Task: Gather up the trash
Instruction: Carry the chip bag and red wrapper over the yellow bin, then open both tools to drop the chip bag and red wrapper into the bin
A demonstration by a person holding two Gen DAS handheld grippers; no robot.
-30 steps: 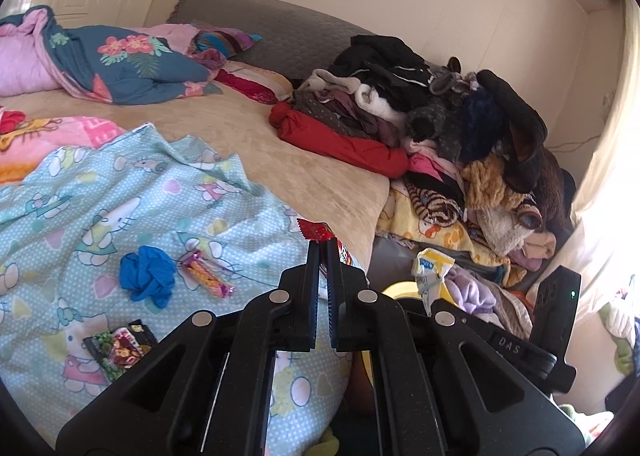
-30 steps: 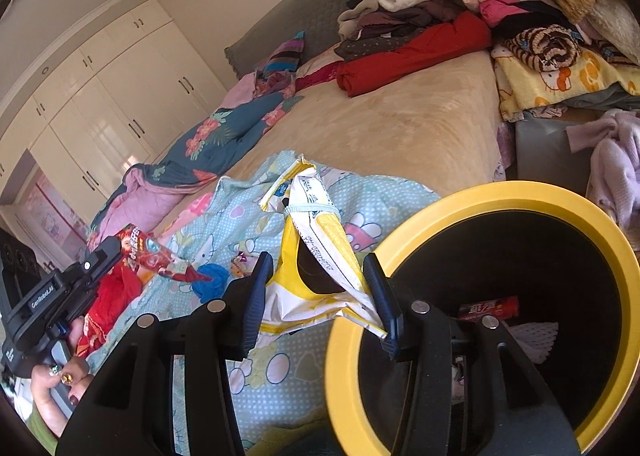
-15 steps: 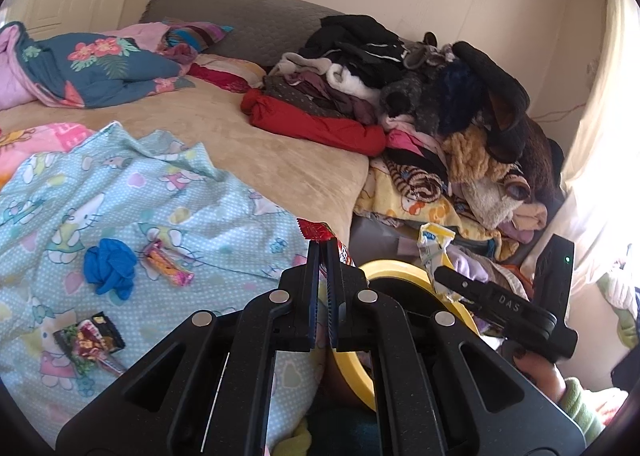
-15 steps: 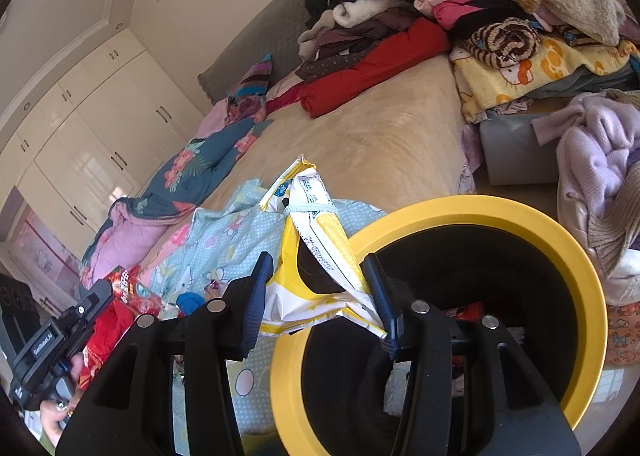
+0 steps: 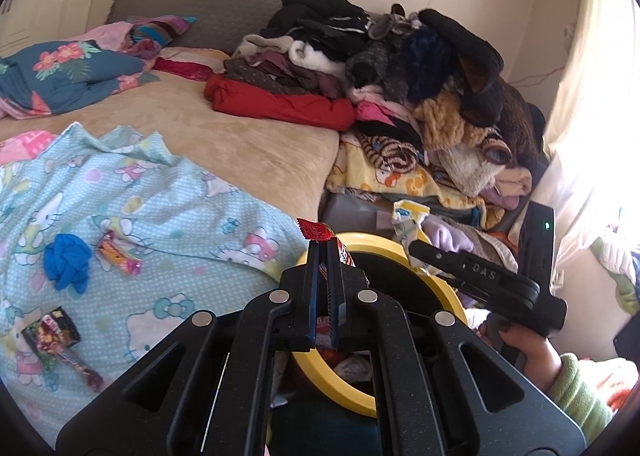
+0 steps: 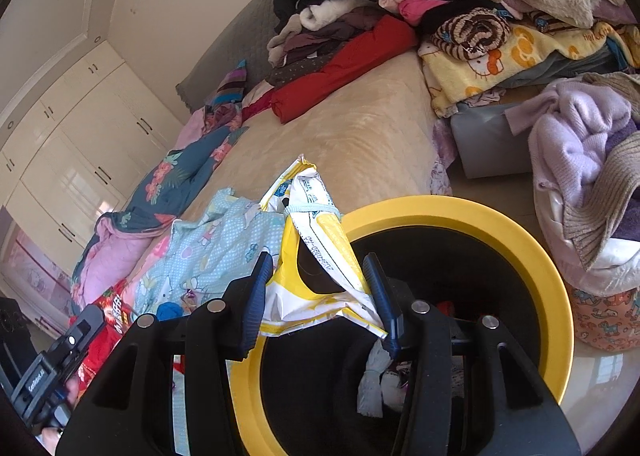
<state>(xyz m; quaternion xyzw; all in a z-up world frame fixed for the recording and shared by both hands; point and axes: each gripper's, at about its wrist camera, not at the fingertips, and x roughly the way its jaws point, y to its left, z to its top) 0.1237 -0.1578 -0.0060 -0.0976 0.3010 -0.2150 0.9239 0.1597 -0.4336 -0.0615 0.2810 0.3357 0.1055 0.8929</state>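
Observation:
My left gripper (image 5: 324,246) is shut on a red snack wrapper (image 5: 316,230), held over the near rim of a yellow-rimmed bin (image 5: 440,288). My right gripper (image 6: 318,260) is shut on a crumpled yellow and white bag (image 6: 316,268), held over the bin's left rim (image 6: 460,211). Several wrappers lie inside the bin (image 6: 384,380). On the blue Hello Kitty blanket (image 5: 168,215) lie an orange-pink candy wrapper (image 5: 120,258), a dark snack packet (image 5: 50,334) and a blue crumpled cloth (image 5: 66,266).
The bed (image 5: 248,147) carries a big heap of clothes (image 5: 400,67) at its far right, with a red garment (image 5: 280,103) in front. A floral duvet (image 5: 60,71) lies at the back left. Lilac knitwear (image 6: 580,143) is piled beside the bin.
Both grippers have moved toward the bin with their trash still held. The bin now sits under the left gripper and fills more of the right wrist view.

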